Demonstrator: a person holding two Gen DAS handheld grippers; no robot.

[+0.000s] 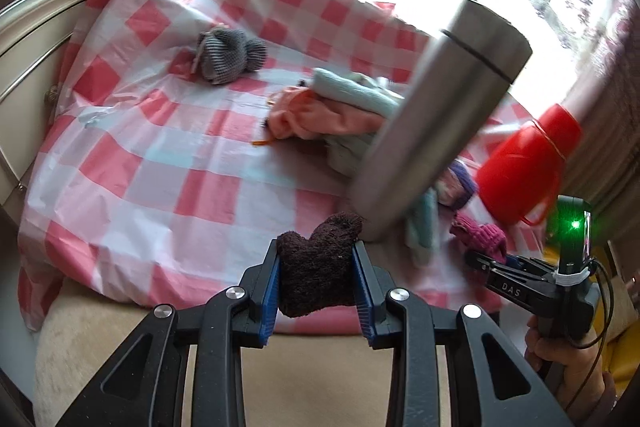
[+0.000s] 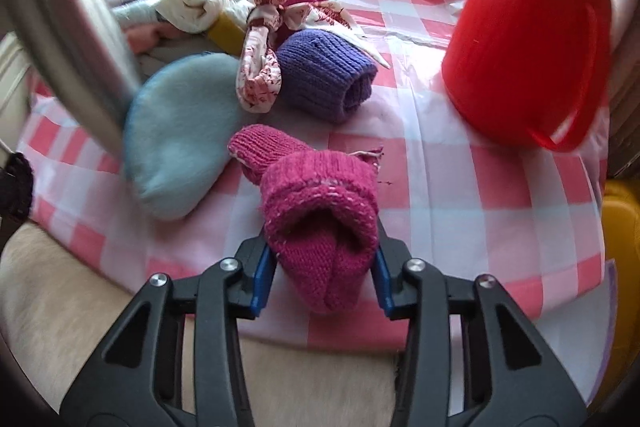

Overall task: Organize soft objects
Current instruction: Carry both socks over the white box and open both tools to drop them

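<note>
My left gripper (image 1: 318, 251) is shut on a dark brown fuzzy sock (image 1: 316, 283), held over the near edge of the pink checked cloth (image 1: 160, 167). My right gripper (image 2: 320, 251) is shut on a magenta knit sock (image 2: 316, 195), whose far end lies on the cloth. The left wrist view also shows the right gripper (image 1: 476, 261) at lower right, gripping that magenta sock (image 1: 480, 235). More soft things lie on the cloth: a grey striped sock bundle (image 1: 230, 53), a pink and mint pile (image 1: 332, 111), a purple knit roll (image 2: 324, 75), a pale blue pad (image 2: 180, 135) and a floral cloth (image 2: 264, 67).
A tall steel flask (image 1: 436, 115) stands in the middle of the cloth, close to the pile. A red plastic jug (image 2: 532, 47) stands at the right. A white rolled cloth (image 2: 192, 3) lies behind the pad. Beige upholstery (image 1: 320, 367) runs below the cloth's front edge.
</note>
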